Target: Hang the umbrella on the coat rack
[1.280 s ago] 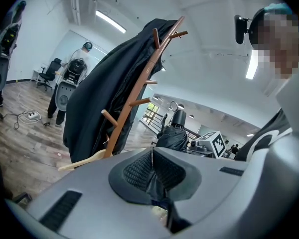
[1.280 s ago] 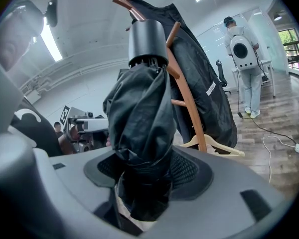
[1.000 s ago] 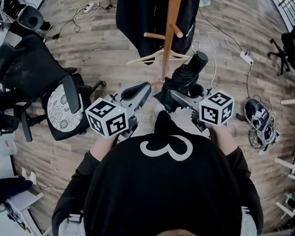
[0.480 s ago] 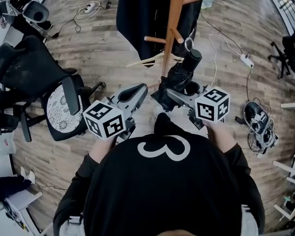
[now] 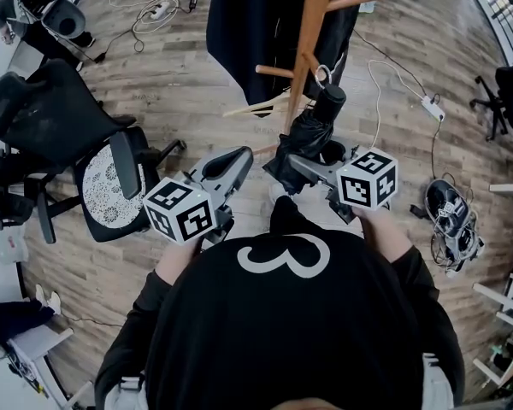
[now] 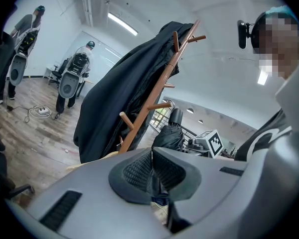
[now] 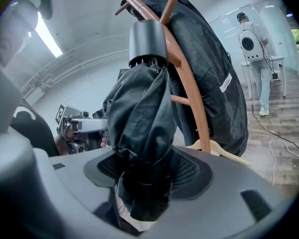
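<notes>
Right gripper [image 7: 144, 180]: pinching the folded umbrella [image 7: 139, 113] around its lower canopy; handle pointing up
Left gripper [image 6: 152, 171]: idling alongside; jaws pressed together on nothing
Umbrella: sitting close against the coat rack [image 5: 306, 41]; strap loop [image 5: 323, 76] hovering just beside a lower peg [image 5: 309, 60]
Change: over the last second the handle has been rising and closing in on the pole; the hook-on is probably nearing, though the loop is not clearly sitting over the peg
</notes>
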Demonstrator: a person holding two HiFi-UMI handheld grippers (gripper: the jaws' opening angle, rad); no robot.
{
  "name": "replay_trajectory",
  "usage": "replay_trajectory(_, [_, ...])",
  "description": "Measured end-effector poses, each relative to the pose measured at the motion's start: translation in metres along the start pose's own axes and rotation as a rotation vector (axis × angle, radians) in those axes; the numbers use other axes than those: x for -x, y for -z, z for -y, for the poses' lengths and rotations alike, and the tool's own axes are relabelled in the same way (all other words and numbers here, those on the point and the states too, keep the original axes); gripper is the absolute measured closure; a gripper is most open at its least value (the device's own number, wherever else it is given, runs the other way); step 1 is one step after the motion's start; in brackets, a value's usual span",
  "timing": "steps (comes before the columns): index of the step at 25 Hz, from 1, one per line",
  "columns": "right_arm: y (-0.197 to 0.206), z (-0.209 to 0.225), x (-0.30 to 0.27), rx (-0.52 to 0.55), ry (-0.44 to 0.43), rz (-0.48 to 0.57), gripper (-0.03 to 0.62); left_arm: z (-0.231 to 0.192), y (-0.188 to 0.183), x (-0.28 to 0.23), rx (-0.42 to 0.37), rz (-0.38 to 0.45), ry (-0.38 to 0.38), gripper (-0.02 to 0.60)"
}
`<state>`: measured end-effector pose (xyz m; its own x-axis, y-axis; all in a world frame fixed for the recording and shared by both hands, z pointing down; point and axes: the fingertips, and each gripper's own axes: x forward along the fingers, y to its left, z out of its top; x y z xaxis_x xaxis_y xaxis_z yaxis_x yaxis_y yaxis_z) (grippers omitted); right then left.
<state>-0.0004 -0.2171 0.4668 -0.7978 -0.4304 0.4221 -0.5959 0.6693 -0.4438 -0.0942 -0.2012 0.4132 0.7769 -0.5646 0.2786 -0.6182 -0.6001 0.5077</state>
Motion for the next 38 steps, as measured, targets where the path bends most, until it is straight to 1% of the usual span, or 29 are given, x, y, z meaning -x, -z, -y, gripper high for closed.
replay_trajectory(21, [-0.003, 0.017, -0.02, -0.006, -0.012, -0.056, 0.318, -0.015, -0.002, 0.001, 0.036, 0.008, -0.044, 0.561])
replay_trajectory(33, [-0.004, 0.036, -0.033, -0.019, -0.003, -0.075, 0.318, -0.03, 0.001, 0.001, 0.056, 0.007, -0.078, 0.561])
replay_trajectory(38, [-0.004, 0.048, -0.036, -0.012, 0.02, -0.08, 0.318, -0.033, 0.0, 0.0, 0.057, 0.007, -0.087, 0.561])
